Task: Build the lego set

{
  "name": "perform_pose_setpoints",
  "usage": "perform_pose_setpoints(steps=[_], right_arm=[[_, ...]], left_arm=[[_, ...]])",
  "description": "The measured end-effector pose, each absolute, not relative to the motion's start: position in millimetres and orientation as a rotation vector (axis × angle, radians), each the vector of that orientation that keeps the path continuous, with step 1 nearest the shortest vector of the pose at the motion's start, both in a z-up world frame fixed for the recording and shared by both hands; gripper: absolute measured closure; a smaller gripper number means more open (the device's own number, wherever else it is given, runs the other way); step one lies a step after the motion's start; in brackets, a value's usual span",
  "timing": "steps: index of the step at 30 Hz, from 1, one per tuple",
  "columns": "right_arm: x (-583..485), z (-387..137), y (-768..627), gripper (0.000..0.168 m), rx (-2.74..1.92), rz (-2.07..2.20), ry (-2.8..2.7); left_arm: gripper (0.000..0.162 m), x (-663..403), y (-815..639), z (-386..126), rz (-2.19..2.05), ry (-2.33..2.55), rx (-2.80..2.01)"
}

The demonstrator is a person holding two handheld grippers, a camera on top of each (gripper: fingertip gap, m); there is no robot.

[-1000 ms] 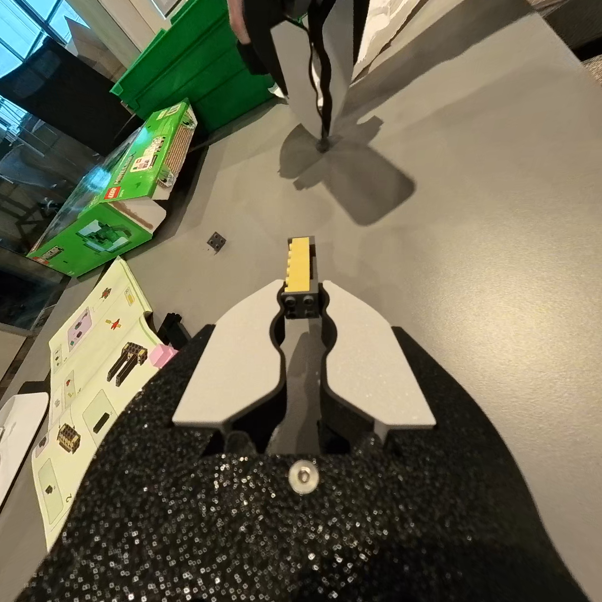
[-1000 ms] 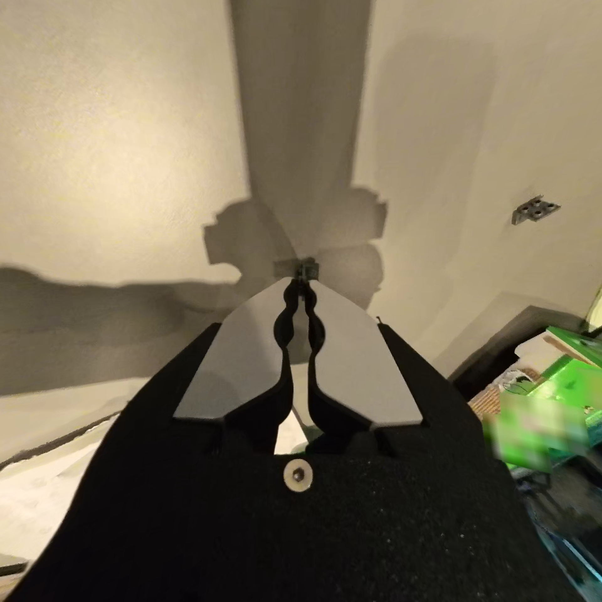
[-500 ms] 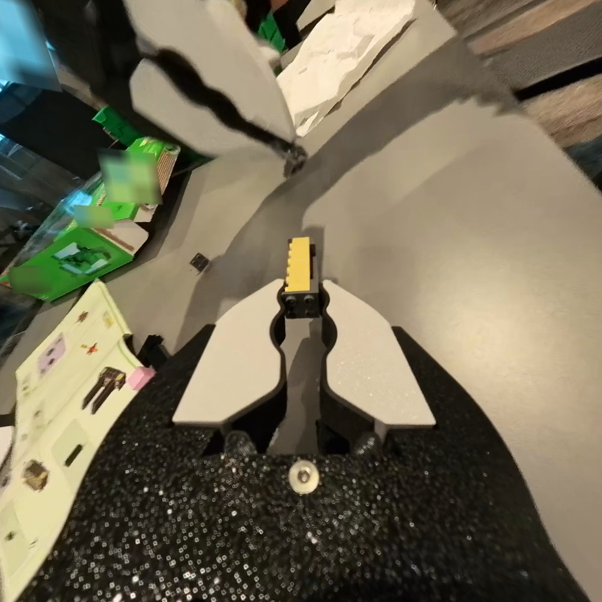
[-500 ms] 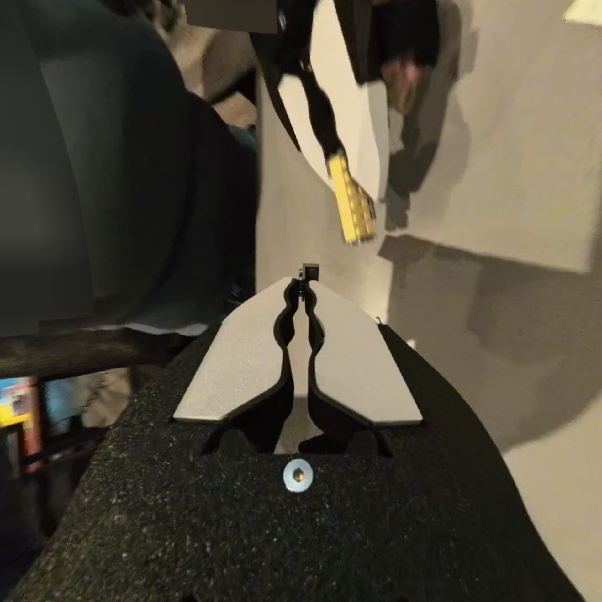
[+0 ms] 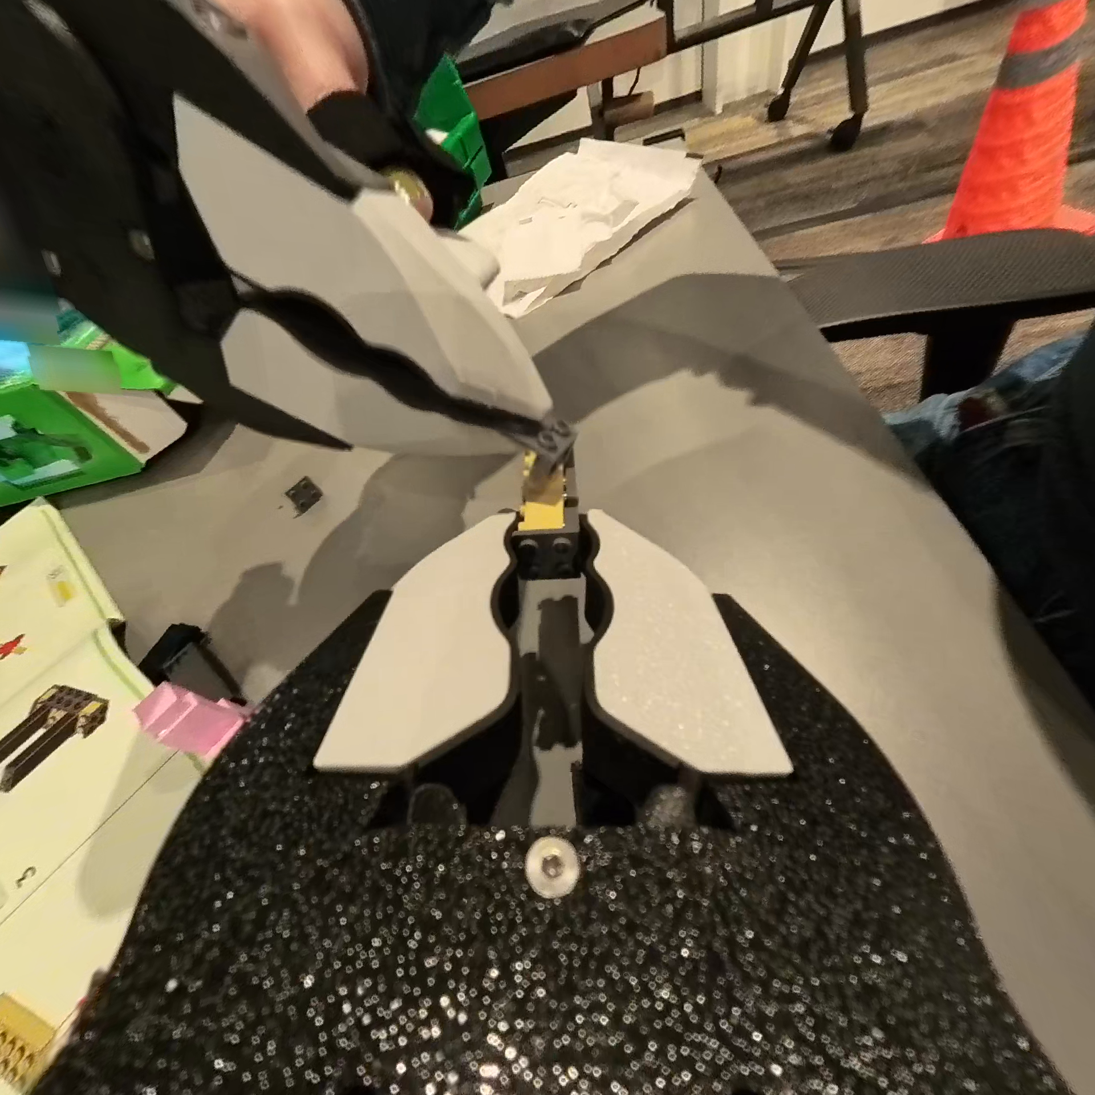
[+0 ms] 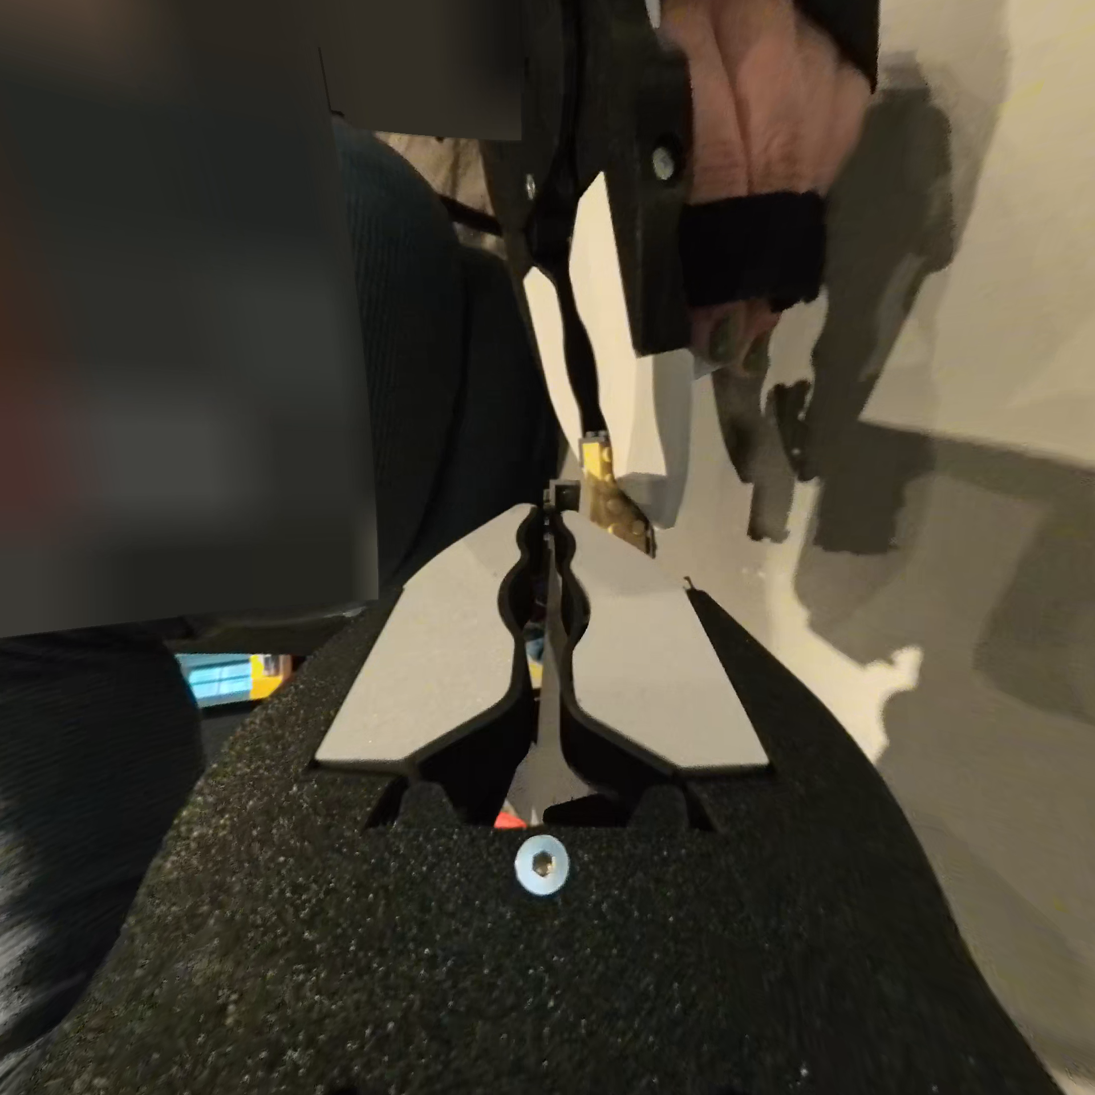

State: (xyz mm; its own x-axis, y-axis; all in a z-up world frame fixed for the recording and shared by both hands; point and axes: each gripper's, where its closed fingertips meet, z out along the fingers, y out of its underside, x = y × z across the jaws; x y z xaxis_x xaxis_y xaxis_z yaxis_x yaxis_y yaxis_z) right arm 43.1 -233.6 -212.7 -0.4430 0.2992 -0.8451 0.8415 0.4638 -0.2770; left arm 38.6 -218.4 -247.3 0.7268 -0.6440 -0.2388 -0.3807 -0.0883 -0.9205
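Bricks light, rigid, slick: left hand-held gripper [image 5: 546,548] clamps yellow-black assembly [image 5: 544,521] by its black end; right hand-held gripper [image 6: 551,516] pinches small dark plate [image 6: 563,493] edgewise above table [image 5: 770,592].

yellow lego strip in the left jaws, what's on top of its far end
The small dark plate, pinched in the right gripper, sits over the far end of the yellow strip. It covers the studs there, so whether it is pressed on cannot be seen.

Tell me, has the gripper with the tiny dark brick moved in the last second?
Yes. The right gripper left the table near the white paper and came toward the yellow-and-black piece in the left gripper.
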Motion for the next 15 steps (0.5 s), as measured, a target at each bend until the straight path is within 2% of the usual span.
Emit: perform_pose_setpoints(steps=[15], right_arm=[[46.0,-214.9,-241.0,0.165,0.893,-0.770,1.885]], left_arm=[[0.145,45.2,-222.8,-244.0,-0.380,0.819,-1.691]])
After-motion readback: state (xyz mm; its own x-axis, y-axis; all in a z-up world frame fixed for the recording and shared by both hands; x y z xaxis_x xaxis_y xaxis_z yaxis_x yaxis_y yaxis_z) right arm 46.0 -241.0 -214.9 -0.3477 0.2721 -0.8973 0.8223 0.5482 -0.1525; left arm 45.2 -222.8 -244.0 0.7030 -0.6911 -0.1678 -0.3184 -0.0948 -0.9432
